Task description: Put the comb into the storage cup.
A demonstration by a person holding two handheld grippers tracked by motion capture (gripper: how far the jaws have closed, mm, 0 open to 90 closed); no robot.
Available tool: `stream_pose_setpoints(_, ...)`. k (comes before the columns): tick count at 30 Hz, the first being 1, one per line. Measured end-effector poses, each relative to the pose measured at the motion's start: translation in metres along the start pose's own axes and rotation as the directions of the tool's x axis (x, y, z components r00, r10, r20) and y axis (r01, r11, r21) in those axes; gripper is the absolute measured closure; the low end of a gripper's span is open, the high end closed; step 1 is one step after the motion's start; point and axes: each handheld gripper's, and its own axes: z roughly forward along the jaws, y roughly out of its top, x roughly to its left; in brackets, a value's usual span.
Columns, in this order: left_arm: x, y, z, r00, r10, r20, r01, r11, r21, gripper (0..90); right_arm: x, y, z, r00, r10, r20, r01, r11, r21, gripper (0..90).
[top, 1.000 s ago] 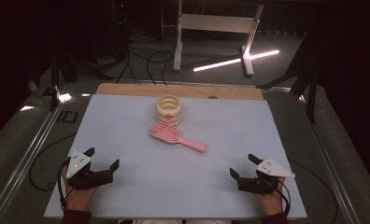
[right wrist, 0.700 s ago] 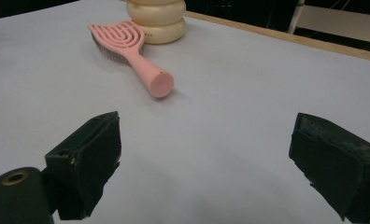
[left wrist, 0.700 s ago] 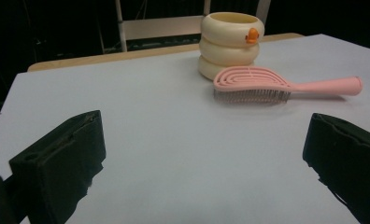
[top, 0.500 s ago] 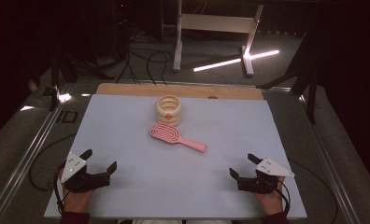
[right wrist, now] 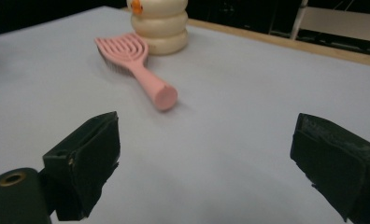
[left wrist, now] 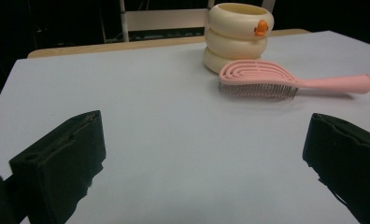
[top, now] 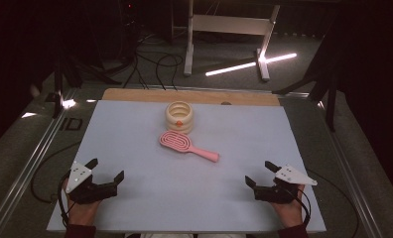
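Observation:
A pink hairbrush (top: pixel 187 146) (left wrist: pixel 267 82) (right wrist: pixel 131 65) lies bristles down near the middle of the pale table (top: pixel 135 148), its handle pointing right and toward me. Just behind it stands a cream ribbed cup (top: pixel 179 116) (left wrist: pixel 238 35) (right wrist: pixel 160 23) with an orange spot on its side. My left gripper (top: pixel 105 170) (left wrist: pixel 202 154) rests at the table's near left, open and holding nothing. My right gripper (top: pixel 259 174) (right wrist: pixel 206 154) rests at the near right, open too, with nothing in it. Both are well short of the brush.
A wooden strip (top: pixel 135 94) borders the table's far edge. Beyond it, on the dark floor, stand a white metal frame (top: pixel 224 29), cables (top: pixel 150 59) and a lit tube (top: pixel 249 64). Metal rails (top: pixel 31 158) run along both sides of the table.
My left gripper has drawn back slightly toward the near edge. The right gripper, brush and cup have not moved.

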Motion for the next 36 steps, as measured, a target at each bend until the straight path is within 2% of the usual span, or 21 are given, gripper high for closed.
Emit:
stream_pose_setpoints(3,0.000,-0.001,0.000,1.0000,-0.005,0.000,0.005,1.0000,0.003,0.0,-0.004,0.007,-0.003,0.9997,0.021,-0.013,-0.021,1.000,-0.012,8.4)
stream_pose_setpoints(9,-0.003,0.000,0.001,0.9999,0.009,-0.004,-0.009,0.9999,0.008,0.0,-0.007,0.020,0.001,0.9994,0.017,-0.030,-0.016,1.000,0.017,8.4)
stream_pose_setpoints(12,-0.003,0.000,0.002,1.0000,0.008,-0.004,-0.008,0.9999,0.009,0.0,-0.006,0.028,0.004,0.9994,0.000,-0.036,0.001,0.999,0.038,8.4)
stream_pose_setpoints(15,-0.003,-0.001,0.002,1.0000,0.000,-0.008,0.000,0.9999,0.010,0.0,-0.005,0.037,0.008,0.9996,-0.012,-0.026,0.014,0.997,0.081,7.9)
stream_pose_setpoints(18,-0.002,-0.002,0.004,0.9999,-0.010,-0.007,0.010,0.9999,0.010,0.0,-0.001,0.047,0.012,0.9987,-0.041,-0.032,0.044,0.994,0.099,7.8)
stream_pose_setpoints(22,-0.001,-0.002,0.004,0.9999,-0.014,-0.005,0.014,0.9998,0.015,0.0,0.001,0.060,0.018,0.9966,-0.056,-0.060,0.062,0.992,0.106,7.8)
stream_pose_setpoints(26,0.001,-0.003,0.004,0.9998,-0.021,-0.006,0.021,0.9996,0.021,0.0,0.002,0.072,0.025,0.9956,-0.074,-0.058,0.081,0.989,0.127,7.8)
stream_pose_setpoints(36,0.001,-0.002,0.003,0.9995,-0.030,0.002,0.030,0.9995,0.013,0.0,0.004,0.087,0.041,0.9913,-0.105,-0.079,0.118,0.976,0.182,7.8)
